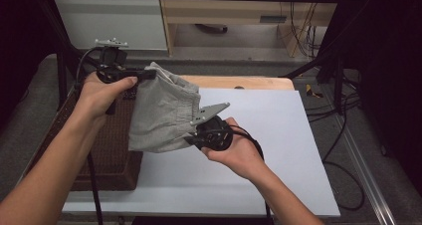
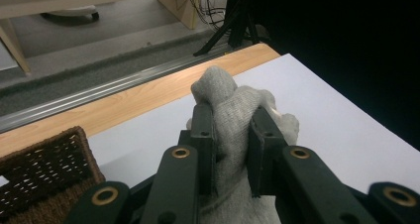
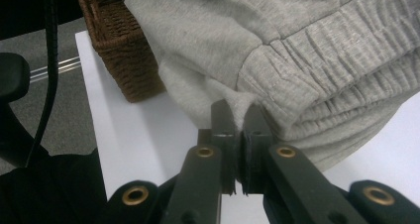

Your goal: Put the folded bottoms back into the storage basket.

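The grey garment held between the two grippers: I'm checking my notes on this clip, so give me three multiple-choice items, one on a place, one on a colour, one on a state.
1. Where is the wicker basket?
A. At the table's left edge, under the left gripper
B. At the table's far right corner
C. On the floor behind the table

2. What colour is the sheet covering the table?
A. Green
B. White
C. Red

3. How is the grey garment held?
A. Lying flat, untouched
B. Pinched by one gripper alone
C. Lifted, with the left gripper and the right gripper each shut on it

Answers:
1 A, the high view shows it at the left edge.
2 B, the sheet is plainly white.
3 C, each gripper view shows cloth pinched between its fingers.
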Motion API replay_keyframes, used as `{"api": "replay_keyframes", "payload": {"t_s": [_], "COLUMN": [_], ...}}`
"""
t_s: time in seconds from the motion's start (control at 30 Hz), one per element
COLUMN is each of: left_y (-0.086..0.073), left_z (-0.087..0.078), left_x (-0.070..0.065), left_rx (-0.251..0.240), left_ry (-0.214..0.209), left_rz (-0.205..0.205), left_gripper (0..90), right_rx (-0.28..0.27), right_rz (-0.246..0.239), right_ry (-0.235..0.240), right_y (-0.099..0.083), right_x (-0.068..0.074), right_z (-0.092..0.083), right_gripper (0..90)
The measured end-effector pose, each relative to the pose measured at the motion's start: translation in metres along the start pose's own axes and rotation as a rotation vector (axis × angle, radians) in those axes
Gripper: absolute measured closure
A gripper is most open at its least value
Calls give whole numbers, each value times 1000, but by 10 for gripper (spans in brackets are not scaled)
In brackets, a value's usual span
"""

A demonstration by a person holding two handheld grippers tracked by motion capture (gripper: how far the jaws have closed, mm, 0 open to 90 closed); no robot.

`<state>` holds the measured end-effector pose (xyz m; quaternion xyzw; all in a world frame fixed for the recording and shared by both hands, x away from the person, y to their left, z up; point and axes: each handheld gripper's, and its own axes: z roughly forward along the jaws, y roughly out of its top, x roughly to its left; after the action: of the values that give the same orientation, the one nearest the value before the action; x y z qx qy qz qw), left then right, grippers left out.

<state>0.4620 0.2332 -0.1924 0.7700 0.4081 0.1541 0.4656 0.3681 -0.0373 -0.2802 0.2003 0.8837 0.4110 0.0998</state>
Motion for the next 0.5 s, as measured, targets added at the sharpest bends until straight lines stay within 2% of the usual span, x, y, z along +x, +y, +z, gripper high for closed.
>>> {"api": "replay_keyframes", "payload": {"t_s": [0.5], "left_y": [-6], "left_z": [-14], "left_x": [16], "left_rx": [-4], "left_ry": [11], "left_rz": [-6], "left_gripper": [768], "right_rx": [0], "right_rz": [-19], "right_ry": [16], "right_y": [14], "right_x": [8], "right_z": [17], "right_gripper": [875]}}
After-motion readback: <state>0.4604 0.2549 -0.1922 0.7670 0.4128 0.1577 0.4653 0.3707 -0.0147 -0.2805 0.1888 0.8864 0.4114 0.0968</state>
